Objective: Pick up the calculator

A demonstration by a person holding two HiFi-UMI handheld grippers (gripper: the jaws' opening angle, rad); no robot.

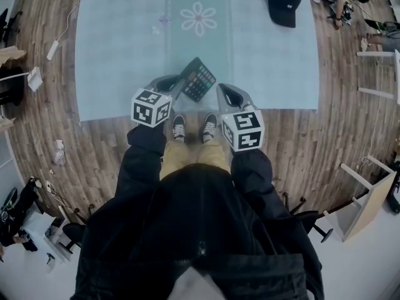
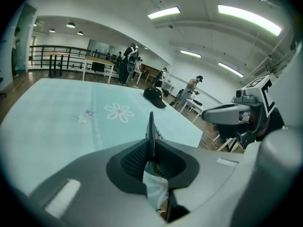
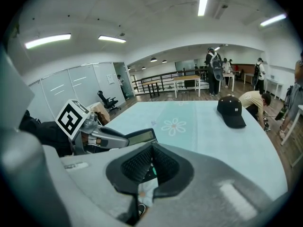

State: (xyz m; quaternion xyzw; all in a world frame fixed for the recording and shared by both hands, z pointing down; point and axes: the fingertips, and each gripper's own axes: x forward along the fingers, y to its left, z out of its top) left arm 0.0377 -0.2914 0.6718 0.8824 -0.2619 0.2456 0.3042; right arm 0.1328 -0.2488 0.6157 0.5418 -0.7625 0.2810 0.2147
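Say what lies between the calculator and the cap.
Only bare rug: the head view shows nothing lying on it between the calculator and the cap.

Brown wood-plank floor (image 1: 300, 136) with a slight sheen, under a pale teal matt cloth rug (image 1: 125, 55). Black cloth cap (image 1: 282, 2). Dark plastic calculator (image 1: 198, 79) with a glossy display. Left gripper (image 2: 151, 145) and right gripper (image 3: 151, 148): smooth matt grey plastic, black ribbed fingers (image 2: 134, 159).

Left tongs (image 1: 179, 85) at 11 o'clock from torso, clamped on calculator (image 1: 199, 79) edge. Right tongs (image 1: 222, 89) at 1 o'clock, jaws together. Both sleeved arms angled downward.
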